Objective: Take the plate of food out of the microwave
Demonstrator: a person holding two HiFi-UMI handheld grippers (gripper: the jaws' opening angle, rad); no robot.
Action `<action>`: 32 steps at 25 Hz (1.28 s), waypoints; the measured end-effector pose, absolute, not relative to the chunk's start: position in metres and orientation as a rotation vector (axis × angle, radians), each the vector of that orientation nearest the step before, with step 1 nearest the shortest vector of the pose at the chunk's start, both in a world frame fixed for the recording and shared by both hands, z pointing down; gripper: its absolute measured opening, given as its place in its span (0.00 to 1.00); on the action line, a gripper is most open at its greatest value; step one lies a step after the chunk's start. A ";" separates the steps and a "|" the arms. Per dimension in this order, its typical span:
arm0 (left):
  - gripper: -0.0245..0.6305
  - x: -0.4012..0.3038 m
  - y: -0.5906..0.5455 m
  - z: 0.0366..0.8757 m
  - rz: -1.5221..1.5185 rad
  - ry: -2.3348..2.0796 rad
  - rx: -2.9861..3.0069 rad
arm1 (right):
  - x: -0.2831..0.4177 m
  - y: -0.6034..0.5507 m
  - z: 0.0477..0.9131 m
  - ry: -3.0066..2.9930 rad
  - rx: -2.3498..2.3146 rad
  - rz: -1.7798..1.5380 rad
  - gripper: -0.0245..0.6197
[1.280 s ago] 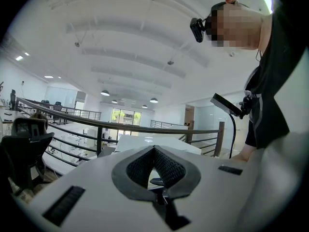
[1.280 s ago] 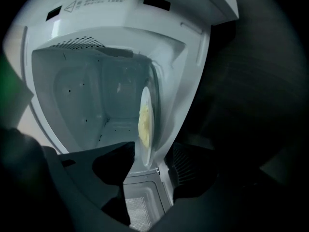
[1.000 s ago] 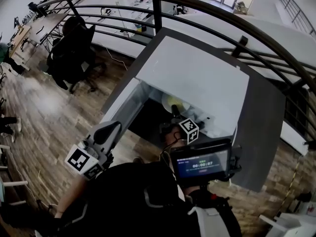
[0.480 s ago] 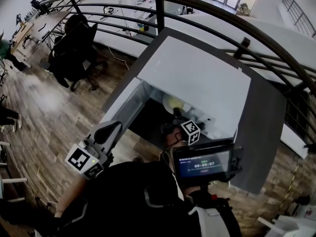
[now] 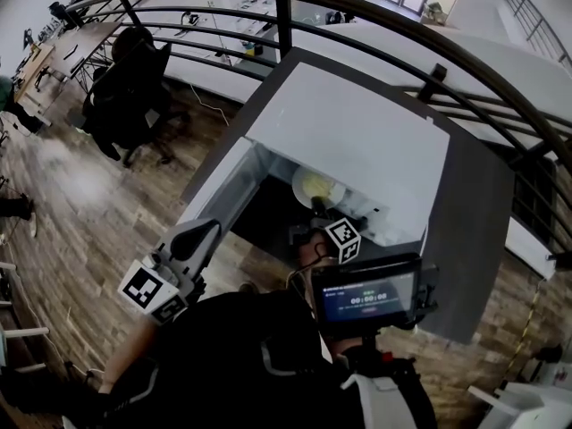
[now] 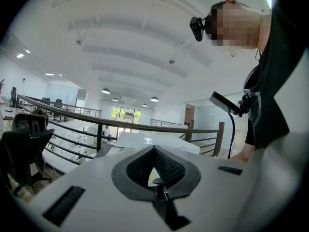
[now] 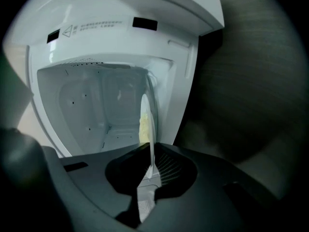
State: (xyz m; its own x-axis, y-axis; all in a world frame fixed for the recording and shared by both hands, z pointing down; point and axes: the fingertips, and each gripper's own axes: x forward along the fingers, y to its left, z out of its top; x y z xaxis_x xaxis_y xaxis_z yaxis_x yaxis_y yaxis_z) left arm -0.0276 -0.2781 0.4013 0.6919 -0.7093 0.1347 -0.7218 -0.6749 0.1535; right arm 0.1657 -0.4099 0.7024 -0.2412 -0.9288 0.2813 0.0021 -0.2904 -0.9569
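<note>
The white microwave stands with its door swung open to the left. A white plate with yellow food sits at the mouth of the cavity. My right gripper reaches in from the front; its jaws have just been closing and now pinch the plate's near rim, seen edge-on with the food beside it. My left gripper hangs at the lower left, away from the microwave, shut with nothing in it.
The microwave rests on a dark grey table beside a curved black railing. A black office chair stands on the wooden floor at the left. A small screen is mounted on the person's chest.
The right gripper stays at the plate's edge and the left gripper has not moved. Slightly more of the plate shows below the microwave's top edge.
</note>
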 end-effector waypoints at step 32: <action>0.04 -0.044 -0.203 0.391 -0.049 -0.838 2.811 | 0.131 -0.263 0.589 1.277 -1.110 -1.604 0.08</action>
State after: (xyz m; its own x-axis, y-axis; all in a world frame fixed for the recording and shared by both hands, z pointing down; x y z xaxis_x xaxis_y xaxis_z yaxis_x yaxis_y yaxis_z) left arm -0.0436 -0.2033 0.3908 0.8379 -0.5452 0.0277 -0.5383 -0.8168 0.2074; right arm 0.1307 -0.2633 0.5888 -0.3064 -0.9390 0.1563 0.0576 -0.1822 -0.9816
